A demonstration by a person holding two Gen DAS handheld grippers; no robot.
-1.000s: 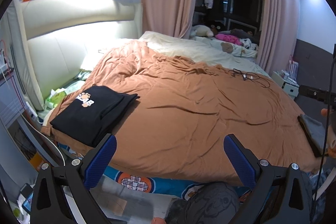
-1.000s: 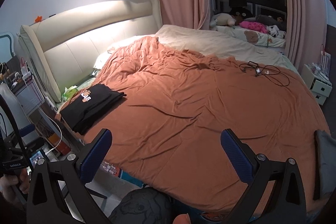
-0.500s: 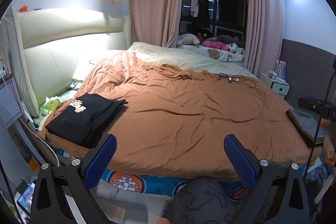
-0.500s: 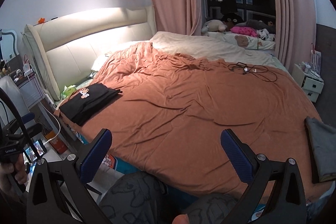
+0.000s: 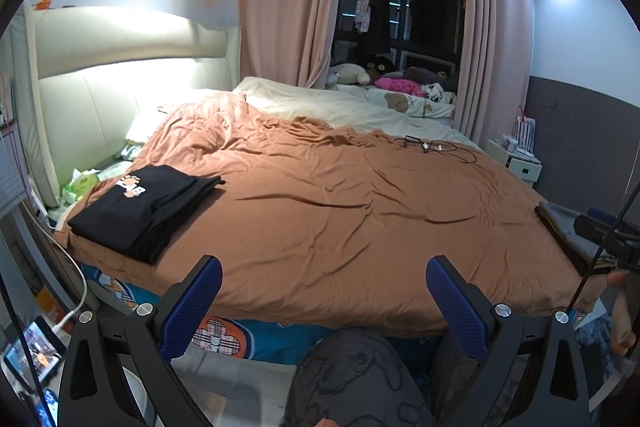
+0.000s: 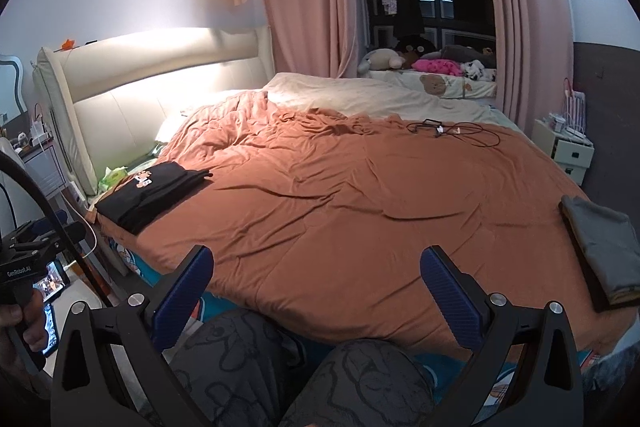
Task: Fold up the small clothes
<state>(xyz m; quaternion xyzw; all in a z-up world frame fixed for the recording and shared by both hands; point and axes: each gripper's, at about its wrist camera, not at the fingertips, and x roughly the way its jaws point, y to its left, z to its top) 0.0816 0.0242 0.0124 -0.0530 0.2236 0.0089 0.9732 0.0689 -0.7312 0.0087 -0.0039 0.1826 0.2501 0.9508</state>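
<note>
A folded black garment (image 5: pixel 140 205) with a paw print lies on the bed's near left corner; it also shows in the right wrist view (image 6: pixel 150 195). A folded grey garment (image 6: pixel 604 247) rests on the bed's right edge, seen partly in the left wrist view (image 5: pixel 568 227). My left gripper (image 5: pixel 324 301) is open, held back from the bed's near edge with nothing between its blue pads. My right gripper (image 6: pixel 316 293) is open too, empty, above the person's knees (image 6: pixel 304 367).
A brown duvet (image 5: pixel 340 195) covers the bed, with cables (image 6: pixel 452 131) lying far right. A cream headboard (image 5: pixel 112 75) stands left, a white nightstand (image 6: pixel 568 151) right, pink curtains and soft toys behind. A phone (image 5: pixel 32 351) sits on the floor at left.
Both cameras have pulled back and tilted up from the bed, so more wall and curtain show. The garments have not moved. Both grippers stay open.
</note>
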